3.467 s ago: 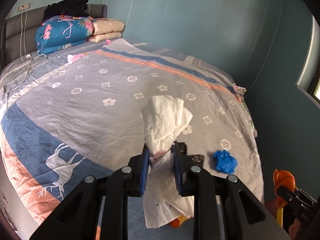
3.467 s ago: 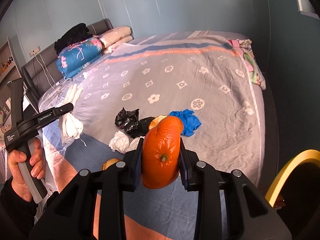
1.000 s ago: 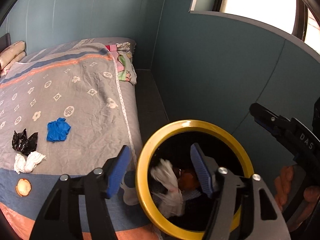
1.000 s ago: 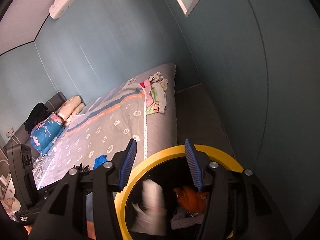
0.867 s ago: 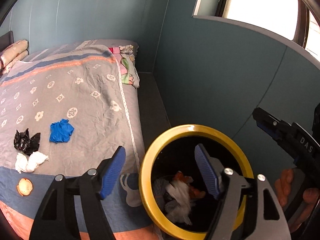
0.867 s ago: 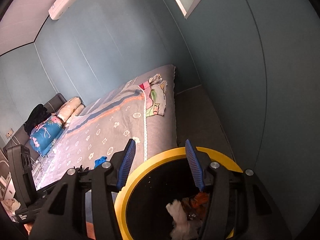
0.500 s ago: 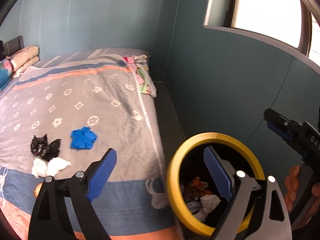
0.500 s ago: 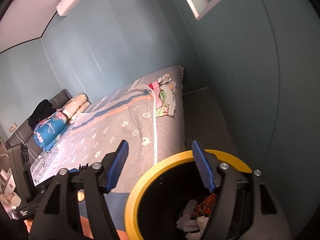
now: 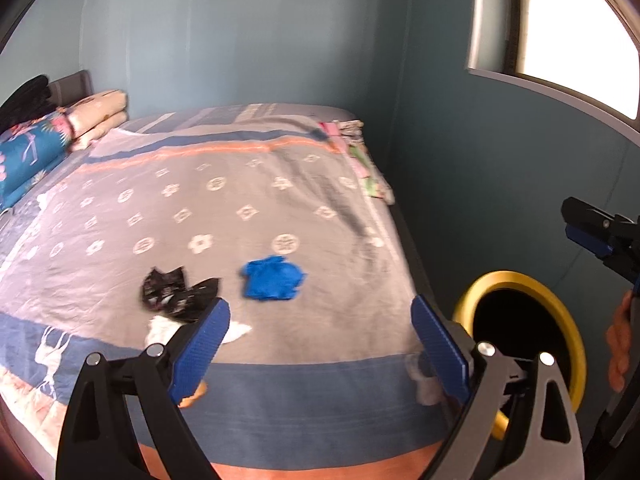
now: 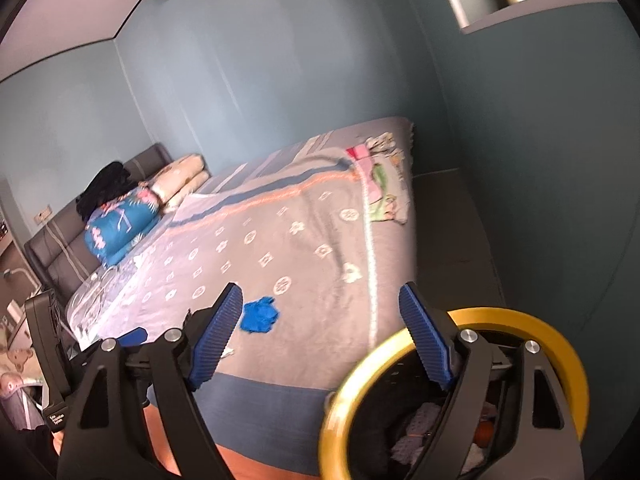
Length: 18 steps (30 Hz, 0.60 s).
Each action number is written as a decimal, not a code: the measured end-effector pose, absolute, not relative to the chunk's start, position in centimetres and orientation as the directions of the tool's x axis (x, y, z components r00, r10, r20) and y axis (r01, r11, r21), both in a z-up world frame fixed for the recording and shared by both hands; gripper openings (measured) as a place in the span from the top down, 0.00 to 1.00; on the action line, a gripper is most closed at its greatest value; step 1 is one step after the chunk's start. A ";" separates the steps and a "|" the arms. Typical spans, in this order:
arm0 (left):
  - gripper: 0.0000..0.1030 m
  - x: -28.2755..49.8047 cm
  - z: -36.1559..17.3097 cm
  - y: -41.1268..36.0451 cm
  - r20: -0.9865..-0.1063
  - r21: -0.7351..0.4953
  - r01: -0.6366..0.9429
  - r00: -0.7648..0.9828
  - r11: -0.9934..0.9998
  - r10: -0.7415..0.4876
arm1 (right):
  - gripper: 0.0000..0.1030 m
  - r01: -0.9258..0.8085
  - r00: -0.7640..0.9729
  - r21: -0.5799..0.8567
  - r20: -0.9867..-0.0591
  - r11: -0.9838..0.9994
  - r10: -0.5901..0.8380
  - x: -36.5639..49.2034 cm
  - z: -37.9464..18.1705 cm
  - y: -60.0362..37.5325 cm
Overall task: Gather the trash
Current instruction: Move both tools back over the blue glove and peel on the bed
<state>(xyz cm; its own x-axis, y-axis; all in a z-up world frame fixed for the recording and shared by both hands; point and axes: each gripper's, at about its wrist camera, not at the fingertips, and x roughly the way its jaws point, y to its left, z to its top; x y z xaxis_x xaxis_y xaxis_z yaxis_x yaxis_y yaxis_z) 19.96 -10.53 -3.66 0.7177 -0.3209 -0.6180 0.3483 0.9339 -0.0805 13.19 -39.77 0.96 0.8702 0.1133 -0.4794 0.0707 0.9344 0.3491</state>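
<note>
Beside the bed [image 9: 280,208], at its foot corner, stood the bin [image 9: 568,320], a black tub with a yellow rim, on the floor against the teal wall. Crumpled scraps lay in its bottom, seen from the right wrist view; what they were could not be told.

Left claw [image 9: 320,344]: jaws spread wide, having just been opening, nothing between them. It hung over the blue band of the bedspread, pointing toward the headboard.

Right claw [image 10: 320,336]: also spread, also just opening, empty. Its right finger stood over the bin's rim [image 10: 472,316]; its left finger over the bed edge.

Trash left on the bed, all near the foot end:
- blue glove [image 9: 272,278], crumpled, on the grey field, apart from the rest.
- black wrapper [image 9: 176,292], to the glove's left.
- white tissue [image 9: 160,328], touching the wrapper's near side, partly behind the left claw's finger.
- orange scrap [image 9: 194,394], on the blue band, mostly hidden by the same finger.

Folded bedding [image 9: 36,148] was piled at the headboard. Small cloths [image 9: 360,152] hung over the far right edge of the bed. Frames were blurred.
</note>
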 end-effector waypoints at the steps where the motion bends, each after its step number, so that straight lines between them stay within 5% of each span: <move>1: 0.14 20.2 -3.8 -9.7 -0.618 -0.082 0.336 0.722 0.938 -0.312 | 0.25 0.066 0.870 0.343 -0.480 0.937 0.115 13.6 1.0 -39.3; 18: 0.14 24.3 -8.9 1.8 -0.713 -0.111 0.137 0.679 0.984 -0.175 | 0.25 -0.032 0.789 0.248 -0.588 0.968 0.177 25.0 -1.9 -28.7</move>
<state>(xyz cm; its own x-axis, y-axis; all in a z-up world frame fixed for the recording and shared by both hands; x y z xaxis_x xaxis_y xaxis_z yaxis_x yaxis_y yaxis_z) 24.25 1.85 -8.87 0.6794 -0.1751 -0.7126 0.1373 0.9843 -0.1110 24.99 -28.73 -1.87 0.7893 0.1766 -0.5881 -0.0319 0.9682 0.2479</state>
